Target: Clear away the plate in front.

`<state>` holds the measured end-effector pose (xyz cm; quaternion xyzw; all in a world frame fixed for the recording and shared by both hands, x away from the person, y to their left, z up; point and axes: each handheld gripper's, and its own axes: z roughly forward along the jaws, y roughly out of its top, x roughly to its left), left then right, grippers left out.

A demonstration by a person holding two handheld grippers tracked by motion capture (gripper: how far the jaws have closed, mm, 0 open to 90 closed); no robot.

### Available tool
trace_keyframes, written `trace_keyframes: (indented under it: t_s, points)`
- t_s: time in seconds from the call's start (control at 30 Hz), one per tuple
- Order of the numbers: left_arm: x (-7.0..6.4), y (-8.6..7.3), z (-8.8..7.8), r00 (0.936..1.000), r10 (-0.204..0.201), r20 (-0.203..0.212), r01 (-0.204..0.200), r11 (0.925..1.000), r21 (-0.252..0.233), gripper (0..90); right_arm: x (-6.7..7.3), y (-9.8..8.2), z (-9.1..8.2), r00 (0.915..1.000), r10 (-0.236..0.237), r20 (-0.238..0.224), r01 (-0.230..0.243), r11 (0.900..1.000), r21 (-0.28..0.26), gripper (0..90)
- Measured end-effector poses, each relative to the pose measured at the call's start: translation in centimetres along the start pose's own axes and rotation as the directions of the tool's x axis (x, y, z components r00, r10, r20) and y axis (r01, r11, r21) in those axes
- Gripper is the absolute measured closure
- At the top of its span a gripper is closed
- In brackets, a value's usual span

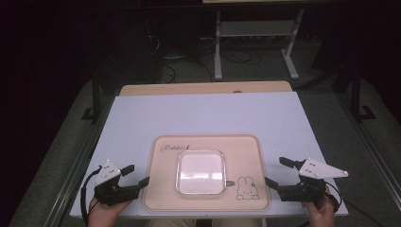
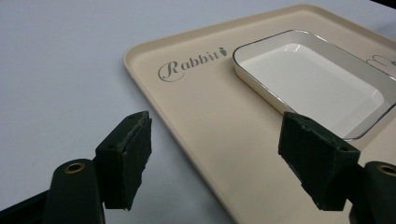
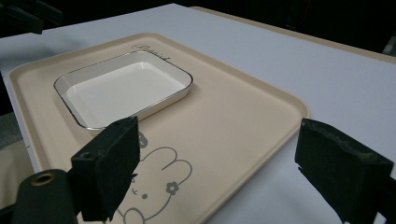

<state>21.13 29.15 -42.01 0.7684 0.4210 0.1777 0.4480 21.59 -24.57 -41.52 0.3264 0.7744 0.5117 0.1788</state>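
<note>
1. Left tool [image 1: 134, 174] released, jaws spread wide, gripping nothing; poised at the left edge of the tray [image 1: 163, 189], with the rim running between the two pads in the left gripper view.
2. Right tool [image 1: 278, 172] likewise released and empty, jaws wide apart; waiting at the tray's right edge, one pad over the printed rabbit [image 3: 154, 186], the other beyond the rim over the table [image 1: 142, 118].
3. Tray flat on the table, directly ahead of both tools and between them; untouched so far as can be seen, neither rim pinched.
4. White dish [image 1: 200, 172] resting inside the tray, just beyond each tool's inner pad, well within reach; empty, upright, touched by nothing.
5. Judged from this: approach done, both tools lined up on opposite sides of the tray; no grip taken, nothing lifted.
6. Left to do, probably: closing each tool on its side of the rim, then raising evenly so the dish stays seated.
7. Equally possible aim: the dish alone; cannot tell which from these views.
</note>
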Motion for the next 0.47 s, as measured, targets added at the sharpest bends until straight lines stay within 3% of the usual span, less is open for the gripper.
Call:
trace_keyframes:
  t_s: [0.07,0.47]
  points:
    - [0.07,-0.09,-0.01,0.9999,0.011,-0.006,-0.011,0.9999,0.004,25.4,0.1,0.01,-0.01,1.0,-0.002,-0.004,0.002,1.0,0.0,13.1]
    - [0.79,-0.45,-0.17,0.9994,-0.034,0.002,0.034,0.9994,-0.01,25.8,0.57,0.14,0.32,0.9993,-0.03,-0.024,0.03,0.999,0.016,13.1]
